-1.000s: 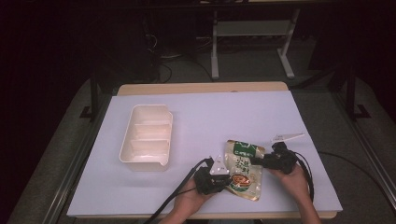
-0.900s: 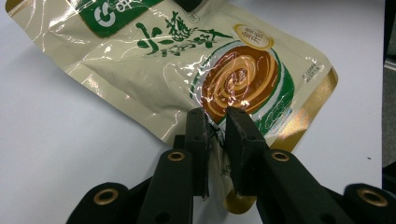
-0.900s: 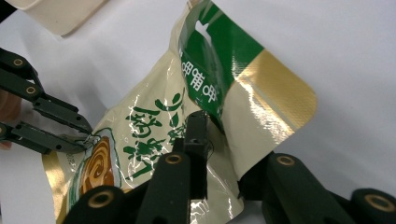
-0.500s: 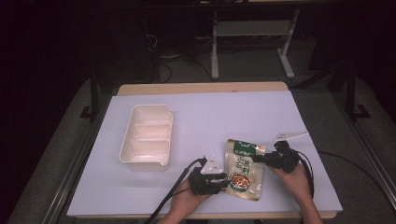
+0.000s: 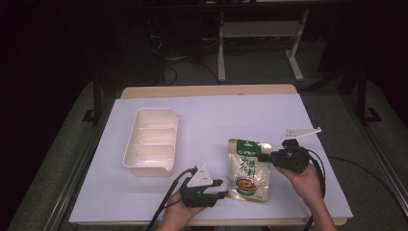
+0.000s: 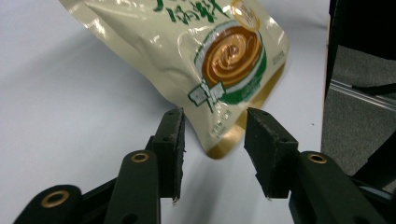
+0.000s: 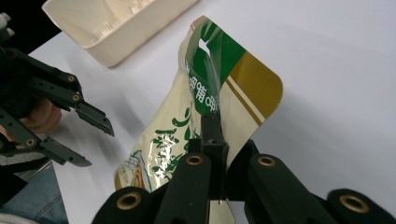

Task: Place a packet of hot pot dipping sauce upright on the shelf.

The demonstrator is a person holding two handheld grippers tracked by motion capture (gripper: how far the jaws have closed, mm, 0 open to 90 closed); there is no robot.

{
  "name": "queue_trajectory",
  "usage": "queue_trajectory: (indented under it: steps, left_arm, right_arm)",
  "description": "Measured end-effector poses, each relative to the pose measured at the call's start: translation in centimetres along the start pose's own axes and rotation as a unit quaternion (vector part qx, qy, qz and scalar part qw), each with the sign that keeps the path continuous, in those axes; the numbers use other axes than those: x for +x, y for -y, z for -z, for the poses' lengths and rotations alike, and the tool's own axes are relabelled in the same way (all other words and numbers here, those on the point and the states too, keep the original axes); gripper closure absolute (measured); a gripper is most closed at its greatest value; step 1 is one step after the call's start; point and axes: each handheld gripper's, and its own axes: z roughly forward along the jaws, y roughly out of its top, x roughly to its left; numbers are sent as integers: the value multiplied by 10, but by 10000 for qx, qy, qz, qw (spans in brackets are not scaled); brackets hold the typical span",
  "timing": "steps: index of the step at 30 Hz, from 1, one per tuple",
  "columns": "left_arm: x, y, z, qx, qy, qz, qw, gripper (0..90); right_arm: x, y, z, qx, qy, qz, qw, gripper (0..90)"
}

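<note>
Pouch (image 5: 249,169), glossy cream foil with green Chinese lettering, a green top band with a hang hole, gold corners and a picture of a bowl of brown sauce; sits near the front right of the white table (image 5: 207,115), top end lifted off the surface. Right gripper (image 5: 263,157) jaws clamped together on the pouch's right edge near the top. Left gripper (image 5: 222,188) just left of the pouch's bottom corner, jaws apart, have just been opening, nothing pinched between them. Cream three-compartment tray (image 5: 151,140) stands well apart to the left.
</note>
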Motion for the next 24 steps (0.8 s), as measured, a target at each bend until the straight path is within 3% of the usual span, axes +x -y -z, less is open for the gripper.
queue_trajectory:
  steps: [14, 24]
  left_arm:
    - [-7, 11, 22, -87, -74, -88, 9999, 509]
    - [-6, 15, 38, -212, -102, -170, 9996, 450]
  right_arm:
    - [28, -32, 12, -319, 33, 383, 9988, 893]
    - [45, -60, 11, -376, 256, 706, 9965, 895]
